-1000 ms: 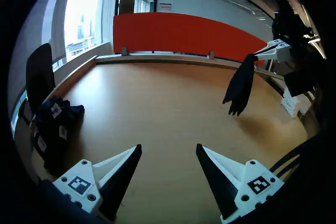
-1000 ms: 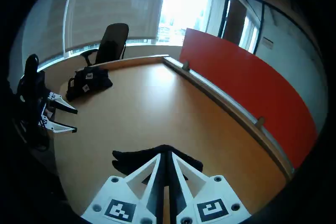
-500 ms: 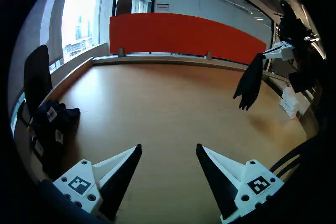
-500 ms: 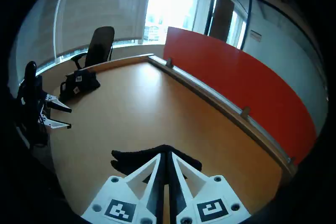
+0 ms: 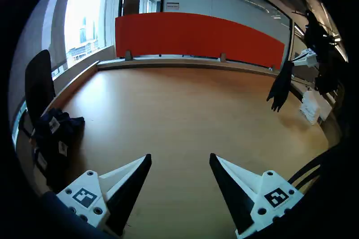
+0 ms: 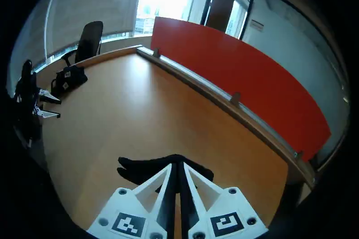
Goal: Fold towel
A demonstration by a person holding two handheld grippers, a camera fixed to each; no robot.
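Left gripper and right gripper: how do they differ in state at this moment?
The left gripper has its jaws spread wide apart; the right gripper has its jaws closed together. The left gripper holds nothing, with bare table showing between its fingers; the right gripper pinches a dark towel, which hangs limp below it in the left gripper view. Both have white fingers with black inner faces and square markers.
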